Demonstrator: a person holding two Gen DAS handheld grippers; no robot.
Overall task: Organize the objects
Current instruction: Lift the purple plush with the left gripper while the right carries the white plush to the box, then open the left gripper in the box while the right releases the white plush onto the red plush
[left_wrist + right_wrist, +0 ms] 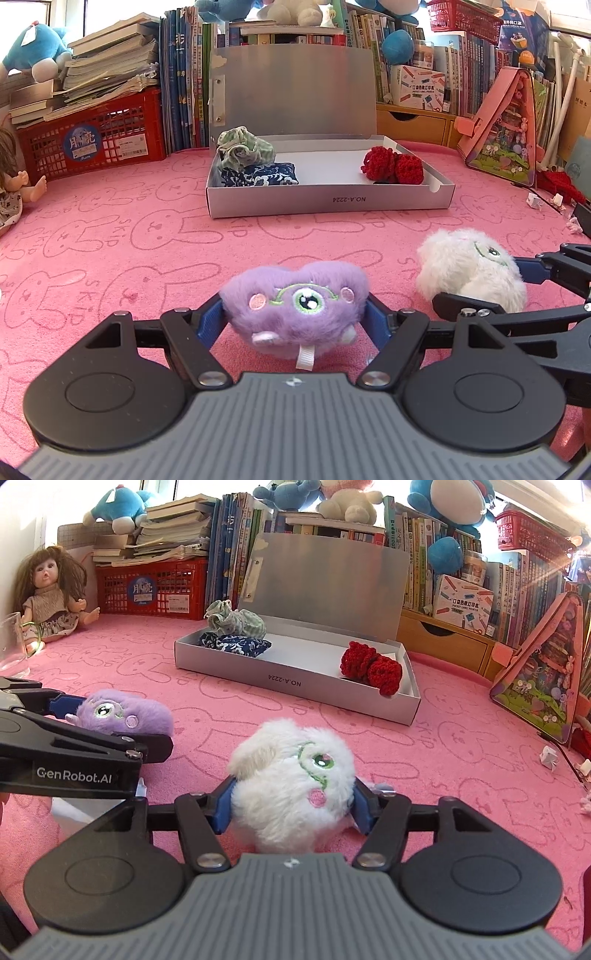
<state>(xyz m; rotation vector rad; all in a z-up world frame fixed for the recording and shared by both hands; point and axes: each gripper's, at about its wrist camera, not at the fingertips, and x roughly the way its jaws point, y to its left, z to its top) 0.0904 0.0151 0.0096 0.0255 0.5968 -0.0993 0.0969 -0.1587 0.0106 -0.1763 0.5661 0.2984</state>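
Two plush toys are gripped at once: the purple plush (295, 306) is pinched between the blue pads of the left hand-held gripper (295, 325), and the white plush (291, 790) is squeezed between the pads of the right hand-held gripper (291, 805), both jaws partly closed onto soft fur. Both toys appear to rest on the pink towel (110, 240) over the counter, side by side and near each other.

A lift straight up is advised before either toy is carried forward to the open silver box (328, 201), so that the low front wall is cleared. The grip should be kept firm but not crushing, since fur slips easily.

Free floor is left in the middle of the box, between the blue patterned pouch (258, 176) with the green cloth bundle (243, 147) at the left end and the red crocheted pieces (391, 166) at the right. The upright lid (295, 85) stands behind. A doll (51, 594) and a red basket (92, 140) lie well apart.
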